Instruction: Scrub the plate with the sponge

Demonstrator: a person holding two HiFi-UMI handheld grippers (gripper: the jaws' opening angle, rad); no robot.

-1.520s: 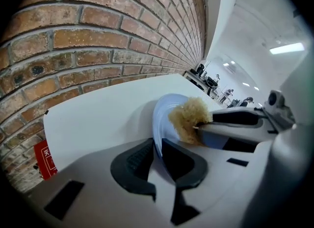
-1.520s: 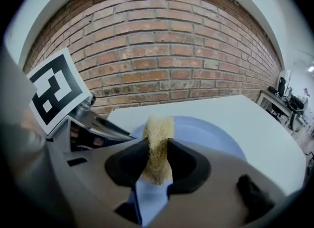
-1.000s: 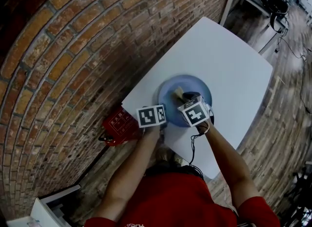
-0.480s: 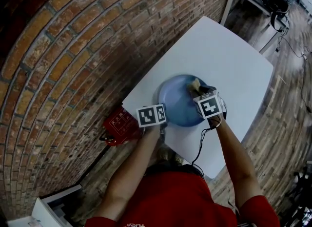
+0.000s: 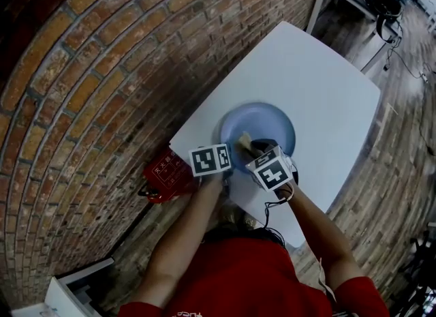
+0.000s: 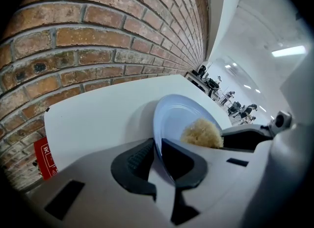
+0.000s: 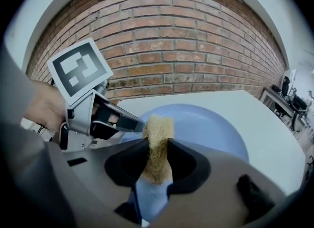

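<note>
Round pale-blue plate (image 5: 267, 119) on the white square table (image 5: 320, 70), near the table's edge closest to the person. Nipped at the plate's near rim by the left gripper (image 6: 159, 156), jaws drawn close onto the thin edge. Clamped upright in the right gripper (image 7: 157, 165), jaws tight on both sides: a tan fibrous sponge (image 7: 157, 134), tip against the plate's inner face, just beside the left gripper. Red-brick wall (image 5: 82, 104) to the plate's left.
</note>
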